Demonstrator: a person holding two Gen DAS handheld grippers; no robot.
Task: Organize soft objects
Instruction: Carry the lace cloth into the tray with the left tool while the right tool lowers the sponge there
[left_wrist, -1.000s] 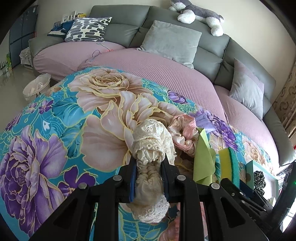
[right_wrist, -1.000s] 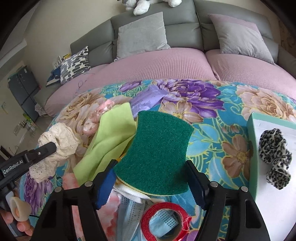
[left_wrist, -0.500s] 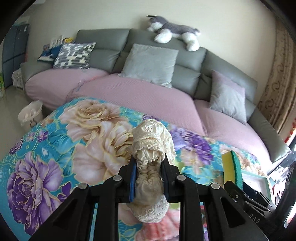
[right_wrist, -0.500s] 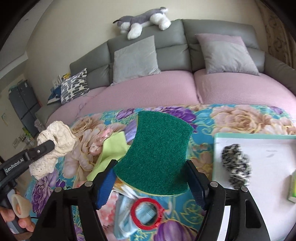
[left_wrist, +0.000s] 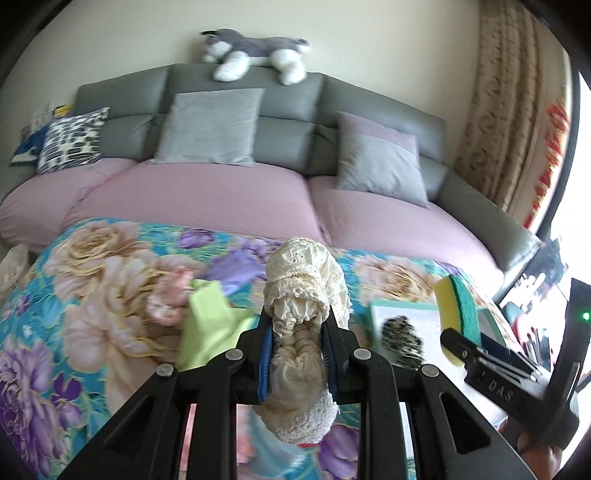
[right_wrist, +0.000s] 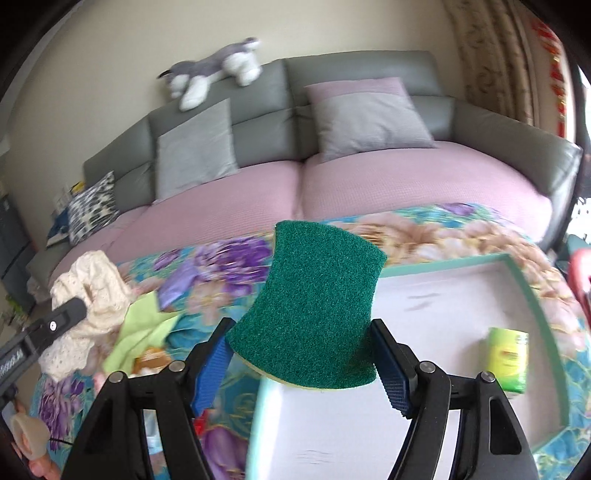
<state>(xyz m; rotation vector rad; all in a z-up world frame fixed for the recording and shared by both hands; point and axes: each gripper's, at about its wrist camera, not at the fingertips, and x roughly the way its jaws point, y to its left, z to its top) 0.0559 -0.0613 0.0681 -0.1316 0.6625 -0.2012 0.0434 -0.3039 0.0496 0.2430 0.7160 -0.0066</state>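
The left gripper (left_wrist: 298, 341) pinches a cream lace scrunchie (left_wrist: 306, 295) between its blue pads; the gathered cloth bulges out beyond the fingertips and hangs down behind them. The right gripper (right_wrist: 301, 354) is clamped on a green sponge (right_wrist: 314, 310) by its two side edges, the scouring face turned up and most of the sponge reaching out past the fingertips. Below and beyond the right jaws lies a white tray with a teal rim (right_wrist: 524, 280), and a small yellow-green packet (right_wrist: 506, 363) sits in it to the right of the jaws. Left of the left jaws, a lime cloth (left_wrist: 207, 325) and a pink scrunchie (left_wrist: 166, 306) lie on the flowered cover (left_wrist: 74, 295). A leopard scrunchie (left_wrist: 400, 341) lies in the tray, right of the left jaws.
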